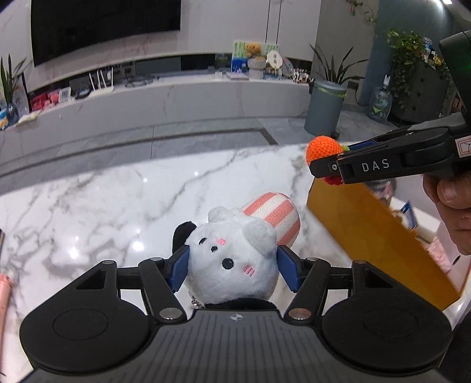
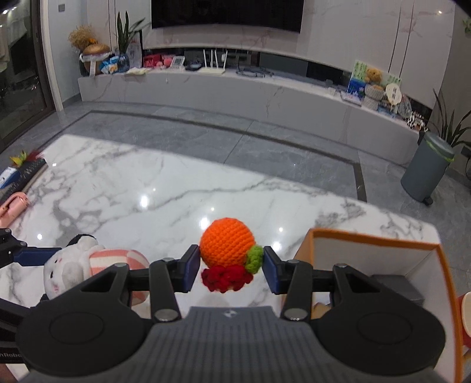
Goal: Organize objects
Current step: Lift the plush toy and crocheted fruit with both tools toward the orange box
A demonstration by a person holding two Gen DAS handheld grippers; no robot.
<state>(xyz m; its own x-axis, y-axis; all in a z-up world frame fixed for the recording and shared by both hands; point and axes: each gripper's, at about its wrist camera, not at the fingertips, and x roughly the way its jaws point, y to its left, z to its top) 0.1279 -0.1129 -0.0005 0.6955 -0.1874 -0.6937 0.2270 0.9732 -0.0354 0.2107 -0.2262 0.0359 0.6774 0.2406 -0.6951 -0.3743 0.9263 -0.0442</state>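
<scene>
Plush toy (image 1: 232, 262) is pinched in the left gripper (image 1: 232, 268) jaws; right gripper (image 2: 231, 266) jaws pinch a crochet orange (image 2: 226, 246) above the bench (image 2: 147, 188).

Two wrist views, close, sharing marble table (image 1: 88, 206)

Home living room, wall television (image 2: 226, 11), marble table (image 2: 147, 182)

The plush toy (image 1: 232, 265) hides its own lower body — box (image 2: 382, 256) contents mostly unseen.
</scene>
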